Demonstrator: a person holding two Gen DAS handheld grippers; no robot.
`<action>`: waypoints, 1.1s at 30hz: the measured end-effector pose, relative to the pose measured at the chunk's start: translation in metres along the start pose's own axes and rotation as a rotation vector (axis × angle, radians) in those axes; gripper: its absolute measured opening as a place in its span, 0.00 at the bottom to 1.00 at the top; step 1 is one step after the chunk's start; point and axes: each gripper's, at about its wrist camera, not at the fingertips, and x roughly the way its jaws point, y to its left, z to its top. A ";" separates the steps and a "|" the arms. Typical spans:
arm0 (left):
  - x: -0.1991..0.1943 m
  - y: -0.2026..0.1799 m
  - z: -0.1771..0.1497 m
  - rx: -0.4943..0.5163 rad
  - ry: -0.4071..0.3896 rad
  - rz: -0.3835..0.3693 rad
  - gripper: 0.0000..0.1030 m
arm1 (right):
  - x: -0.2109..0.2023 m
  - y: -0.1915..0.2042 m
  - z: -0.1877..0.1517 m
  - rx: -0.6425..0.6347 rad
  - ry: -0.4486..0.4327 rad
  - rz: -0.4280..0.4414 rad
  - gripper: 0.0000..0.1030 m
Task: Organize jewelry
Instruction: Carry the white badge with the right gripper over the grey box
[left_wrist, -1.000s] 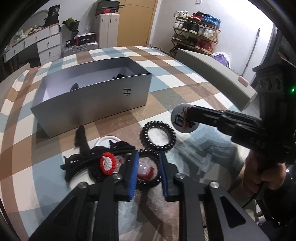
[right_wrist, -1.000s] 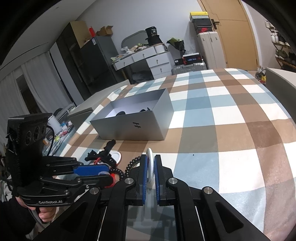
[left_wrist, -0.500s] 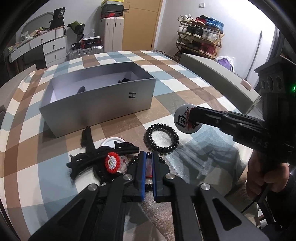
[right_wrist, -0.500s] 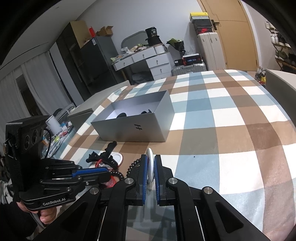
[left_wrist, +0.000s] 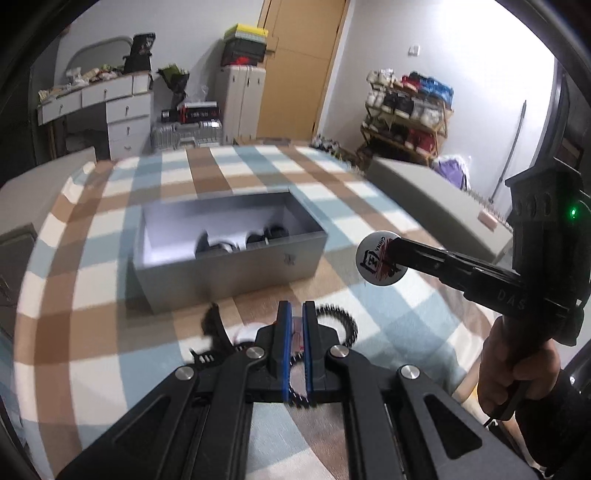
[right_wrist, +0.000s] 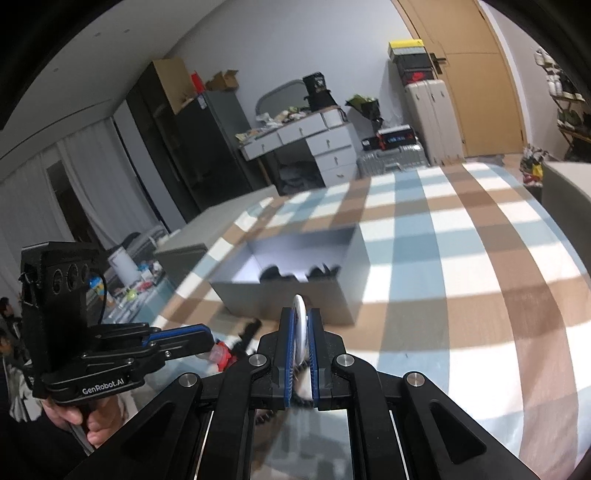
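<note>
Pinching a round white printed badge (left_wrist: 382, 258) edge-on, the right gripper (right_wrist: 302, 325) hangs near the open grey cardboard box (left_wrist: 229, 266). Beside it, the left gripper (left_wrist: 294, 325) clamps a small pink-and-red trinket (left_wrist: 296, 328) above the checked cloth (left_wrist: 388, 206).

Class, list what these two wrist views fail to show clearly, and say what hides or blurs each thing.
- Item in the left gripper, left view: only a pink sliver shows between the pads; unidentifiable.
- Contents of the box, both views: dark shapes, motion-blurred, partly behind the front wall.
- Jewelry pile, left view: blurred, covered by the fingers.
- Badge, right view: edge-on in the right gripper, print unseen.
</note>
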 end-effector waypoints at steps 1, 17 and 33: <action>-0.002 0.001 0.003 0.003 -0.011 0.005 0.01 | 0.001 0.001 0.004 -0.001 -0.005 0.009 0.06; 0.006 0.049 0.054 -0.086 -0.126 0.110 0.01 | 0.052 0.011 0.069 -0.003 -0.010 0.155 0.07; 0.062 0.064 0.060 -0.118 -0.013 0.067 0.01 | 0.127 -0.020 0.068 0.036 0.124 0.131 0.07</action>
